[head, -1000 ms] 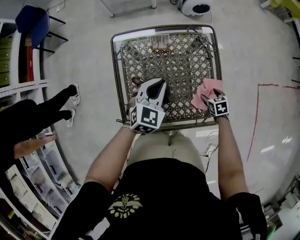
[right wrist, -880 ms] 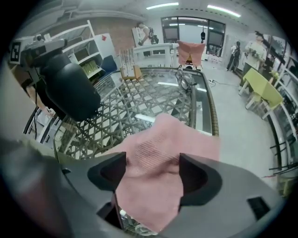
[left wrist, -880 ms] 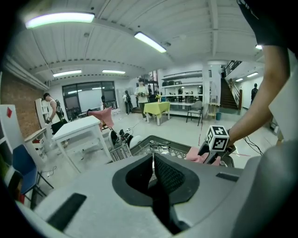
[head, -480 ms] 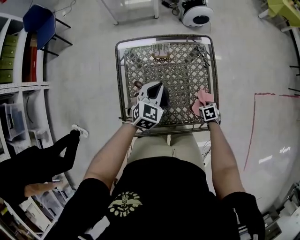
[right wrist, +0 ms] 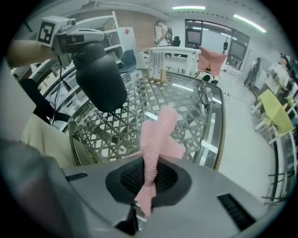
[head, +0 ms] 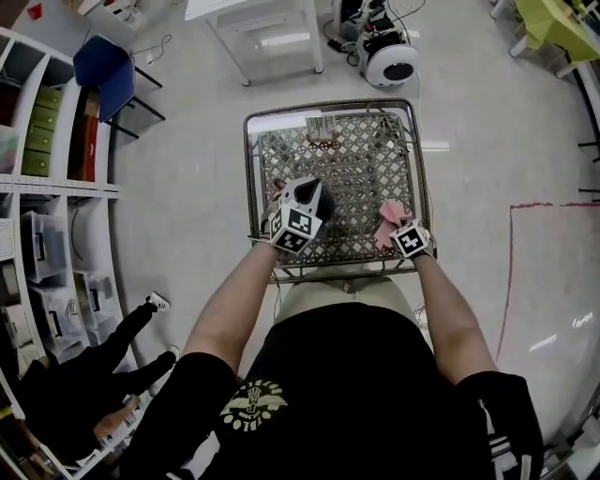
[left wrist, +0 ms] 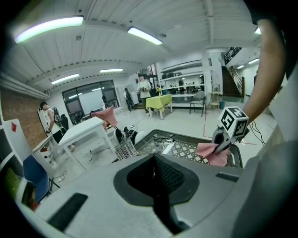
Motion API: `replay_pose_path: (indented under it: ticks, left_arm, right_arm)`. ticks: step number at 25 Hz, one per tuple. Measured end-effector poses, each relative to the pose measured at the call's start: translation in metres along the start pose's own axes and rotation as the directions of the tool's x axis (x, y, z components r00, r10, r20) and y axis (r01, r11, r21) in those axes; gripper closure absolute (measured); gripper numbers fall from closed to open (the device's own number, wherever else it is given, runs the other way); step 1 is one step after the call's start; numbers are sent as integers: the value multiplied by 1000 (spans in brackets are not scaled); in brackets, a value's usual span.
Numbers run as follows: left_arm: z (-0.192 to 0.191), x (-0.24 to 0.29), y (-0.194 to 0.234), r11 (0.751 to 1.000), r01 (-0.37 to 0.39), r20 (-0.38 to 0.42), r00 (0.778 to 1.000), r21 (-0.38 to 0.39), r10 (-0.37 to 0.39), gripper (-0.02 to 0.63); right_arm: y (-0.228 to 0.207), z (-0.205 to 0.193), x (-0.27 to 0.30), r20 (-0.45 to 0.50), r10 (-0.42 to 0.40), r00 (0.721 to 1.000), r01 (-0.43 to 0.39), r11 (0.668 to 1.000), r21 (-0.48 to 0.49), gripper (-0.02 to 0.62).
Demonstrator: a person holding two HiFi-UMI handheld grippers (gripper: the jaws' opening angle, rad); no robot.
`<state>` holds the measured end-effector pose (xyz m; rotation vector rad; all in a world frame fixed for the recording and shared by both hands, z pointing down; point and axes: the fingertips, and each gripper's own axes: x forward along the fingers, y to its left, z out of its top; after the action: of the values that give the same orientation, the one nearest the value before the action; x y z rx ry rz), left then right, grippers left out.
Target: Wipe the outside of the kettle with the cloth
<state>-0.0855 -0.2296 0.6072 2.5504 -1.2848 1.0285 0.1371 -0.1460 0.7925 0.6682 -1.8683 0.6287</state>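
Note:
A pink cloth (head: 388,217) hangs bunched from my right gripper (head: 397,228), lifted a little off the woven wire table (head: 251,178). The jaws have just been closing and now pinch the cloth (right wrist: 158,135) tight in the right gripper view. My left gripper (head: 302,211) is at the table's near left and holds a black kettle (head: 316,199) from above. In the right gripper view the kettle (right wrist: 100,79) hangs under the left gripper (right wrist: 70,35), just above the mesh. The left gripper view shows its own jaws together and, beyond them, the cloth (left wrist: 212,152) in the right gripper (left wrist: 220,142).
The table's metal rim (right wrist: 219,121) runs close to the cloth's right. A round white device (head: 389,61) and a white table (head: 253,23) stand beyond. Left are shelves (head: 37,187), a blue chair (head: 108,70) and a person (head: 84,384). Red tape (head: 511,272) marks the floor at right.
My right gripper went from open beside the flat cloth to shut on it, and drew it up and inward. The left gripper and kettle stayed put. The person at left moved away.

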Motion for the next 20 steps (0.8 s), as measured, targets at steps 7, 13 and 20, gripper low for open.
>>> replay_pose_path:
  ticks: [7, 13, 20]
  left_arm:
    - [3, 1, -1, 1000, 21, -16, 1000, -11, -21, 597]
    - [6, 7, -4, 1000, 6, -13, 1000, -2, -6, 597]
    - [5, 8, -6, 1000, 15, -16, 1000, -13, -15, 597]
  right_arm:
    - [11, 101, -21, 111, 37, 993, -15, 981, -195, 580]
    - [54, 184, -17, 148, 118, 982, -41, 896, -442, 580]
    - [103, 184, -10, 28, 132, 991, -71, 690, -720, 580]
